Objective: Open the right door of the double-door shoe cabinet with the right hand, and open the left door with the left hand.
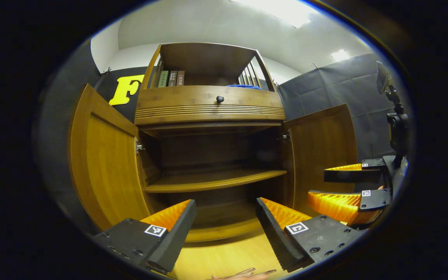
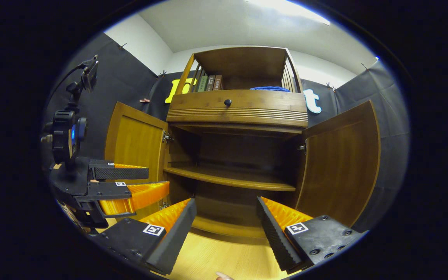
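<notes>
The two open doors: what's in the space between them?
In the right gripper view, between the left door and right door lies the cabinet's open inside, with one bare shelf.

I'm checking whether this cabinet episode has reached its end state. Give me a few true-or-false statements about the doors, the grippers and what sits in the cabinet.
1. The left door and right door both stand open. True.
2. The left gripper is shut on a door edge. False: its fingers are apart, holding nothing.
3. The drawer above the doors is closed. True.
4. Shoes sit on the middle shelf. False: it is bare.
5. The right gripper is open. True.
</notes>
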`<action>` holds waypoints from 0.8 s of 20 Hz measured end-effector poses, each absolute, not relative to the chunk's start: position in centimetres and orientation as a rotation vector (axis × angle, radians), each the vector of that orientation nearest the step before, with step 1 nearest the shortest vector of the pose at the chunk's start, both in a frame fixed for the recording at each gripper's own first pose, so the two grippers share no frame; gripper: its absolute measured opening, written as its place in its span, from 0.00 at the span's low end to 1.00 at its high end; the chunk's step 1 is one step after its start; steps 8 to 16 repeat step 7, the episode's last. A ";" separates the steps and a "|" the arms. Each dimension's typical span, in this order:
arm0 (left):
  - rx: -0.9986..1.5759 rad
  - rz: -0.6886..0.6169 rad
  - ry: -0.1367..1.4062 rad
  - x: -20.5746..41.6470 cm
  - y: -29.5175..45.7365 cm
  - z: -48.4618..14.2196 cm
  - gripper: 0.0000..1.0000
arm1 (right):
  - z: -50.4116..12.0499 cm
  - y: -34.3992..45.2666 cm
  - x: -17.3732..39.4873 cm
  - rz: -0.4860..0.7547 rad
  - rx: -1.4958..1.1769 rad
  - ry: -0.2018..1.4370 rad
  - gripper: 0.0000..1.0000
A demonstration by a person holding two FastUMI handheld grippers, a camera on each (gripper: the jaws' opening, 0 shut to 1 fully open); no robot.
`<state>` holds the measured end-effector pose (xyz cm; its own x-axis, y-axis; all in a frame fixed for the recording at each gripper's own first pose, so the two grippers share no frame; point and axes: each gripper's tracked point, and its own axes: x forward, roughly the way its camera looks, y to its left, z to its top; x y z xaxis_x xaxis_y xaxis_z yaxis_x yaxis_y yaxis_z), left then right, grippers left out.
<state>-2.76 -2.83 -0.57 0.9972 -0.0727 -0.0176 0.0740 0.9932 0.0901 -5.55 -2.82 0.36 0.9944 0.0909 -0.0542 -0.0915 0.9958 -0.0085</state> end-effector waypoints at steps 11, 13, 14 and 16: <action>0.092 -0.075 0.018 -2.9 -2.7 -0.7 0.99 | 0.4 -2.4 -5.6 0.101 -0.009 0.055 0.97; 0.092 -0.075 0.018 -2.9 -2.7 -0.7 0.99 | 0.4 -2.4 -5.6 0.101 -0.009 0.055 0.97; 0.092 -0.075 0.018 -2.9 -2.7 -0.7 0.99 | 0.4 -2.4 -5.6 0.101 -0.009 0.055 0.97; 0.092 -0.075 0.018 -2.9 -2.7 -0.7 0.99 | 0.4 -2.4 -5.6 0.101 -0.009 0.055 0.97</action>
